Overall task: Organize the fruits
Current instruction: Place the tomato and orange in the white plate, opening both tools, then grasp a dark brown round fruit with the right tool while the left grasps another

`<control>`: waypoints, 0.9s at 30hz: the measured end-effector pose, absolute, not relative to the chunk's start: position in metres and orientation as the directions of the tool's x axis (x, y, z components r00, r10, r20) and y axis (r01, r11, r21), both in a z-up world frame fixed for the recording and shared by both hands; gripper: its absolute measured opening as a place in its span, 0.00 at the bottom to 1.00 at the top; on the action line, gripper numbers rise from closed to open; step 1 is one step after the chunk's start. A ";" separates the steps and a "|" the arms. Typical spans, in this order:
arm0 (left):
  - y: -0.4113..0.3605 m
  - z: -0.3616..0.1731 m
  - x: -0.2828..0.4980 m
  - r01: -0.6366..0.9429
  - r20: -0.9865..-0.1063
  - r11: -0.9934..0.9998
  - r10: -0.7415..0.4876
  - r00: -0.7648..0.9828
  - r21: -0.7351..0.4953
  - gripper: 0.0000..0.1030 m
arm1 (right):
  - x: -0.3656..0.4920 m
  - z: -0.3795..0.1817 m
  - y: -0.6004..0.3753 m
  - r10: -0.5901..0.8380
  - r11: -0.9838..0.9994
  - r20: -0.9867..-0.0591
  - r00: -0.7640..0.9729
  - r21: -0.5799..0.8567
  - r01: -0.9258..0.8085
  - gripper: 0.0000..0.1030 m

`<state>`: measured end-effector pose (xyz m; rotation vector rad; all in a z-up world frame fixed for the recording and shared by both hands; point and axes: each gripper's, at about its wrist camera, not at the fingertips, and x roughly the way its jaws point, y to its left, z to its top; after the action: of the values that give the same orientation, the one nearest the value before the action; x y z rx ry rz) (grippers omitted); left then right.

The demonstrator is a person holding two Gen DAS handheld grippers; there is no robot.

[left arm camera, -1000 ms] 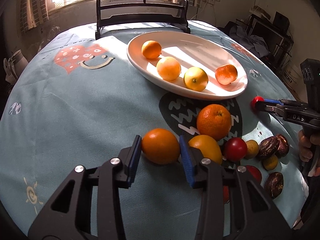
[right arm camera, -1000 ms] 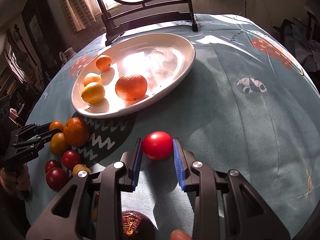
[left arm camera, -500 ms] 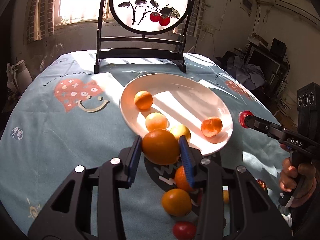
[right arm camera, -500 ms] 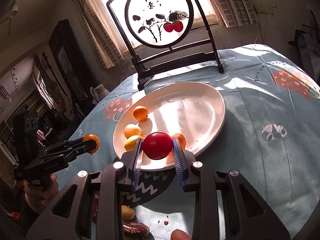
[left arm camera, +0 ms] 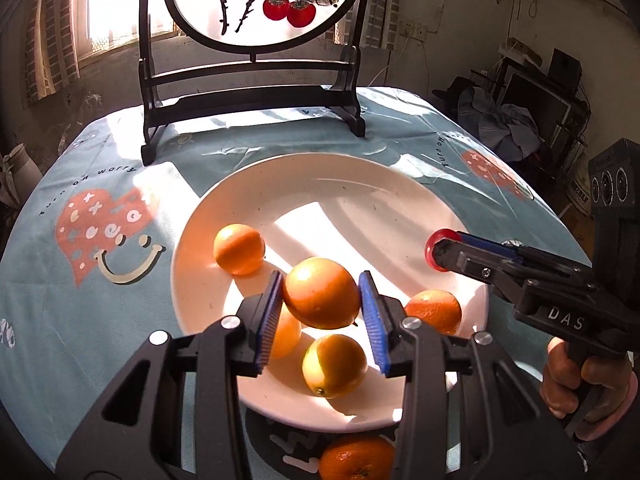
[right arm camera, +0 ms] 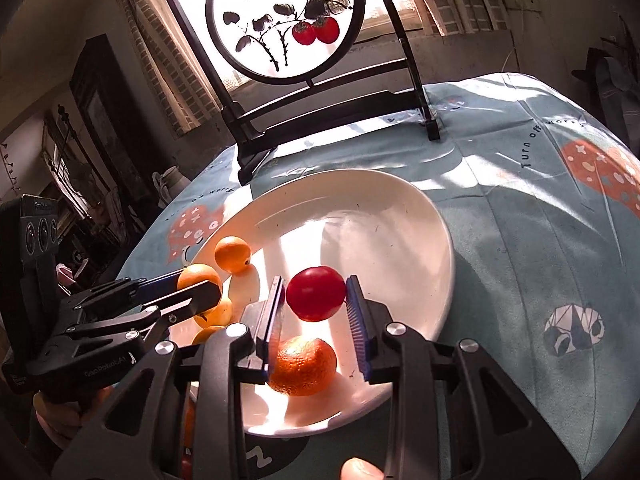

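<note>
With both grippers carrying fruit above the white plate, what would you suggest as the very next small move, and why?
Probably let the right gripper finish opening so the red tomato drops onto the white plate. Its jaws have just been opening with the tomato between them, over a bare patch just beyond the tangerine. The left gripper is shut on its orange and can follow.
</note>
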<state>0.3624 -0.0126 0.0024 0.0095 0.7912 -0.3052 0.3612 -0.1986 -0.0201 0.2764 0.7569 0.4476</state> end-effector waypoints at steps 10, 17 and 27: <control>0.014 0.021 0.300 0.209 -0.645 0.977 -0.179 0.743 -0.030 0.95 | 0.312 -0.003 -0.204 0.514 0.857 -0.576 0.636 0.385 -0.343 0.51; 0.042 0.004 0.268 0.111 -0.670 0.994 -0.091 0.737 -0.012 0.95 | 0.266 -0.011 -0.197 0.547 0.836 -0.607 0.576 0.364 -0.410 0.50; 0.079 0.007 0.255 0.021 -0.672 0.989 -0.116 0.731 -0.148 0.95 | 0.196 -0.023 -0.207 0.449 0.863 -0.723 0.524 0.199 -0.465 0.50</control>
<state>0.2550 0.0788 0.0072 -0.1342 0.7475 -0.0754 0.1963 -0.2066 -0.0231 -0.0202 0.8597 0.5468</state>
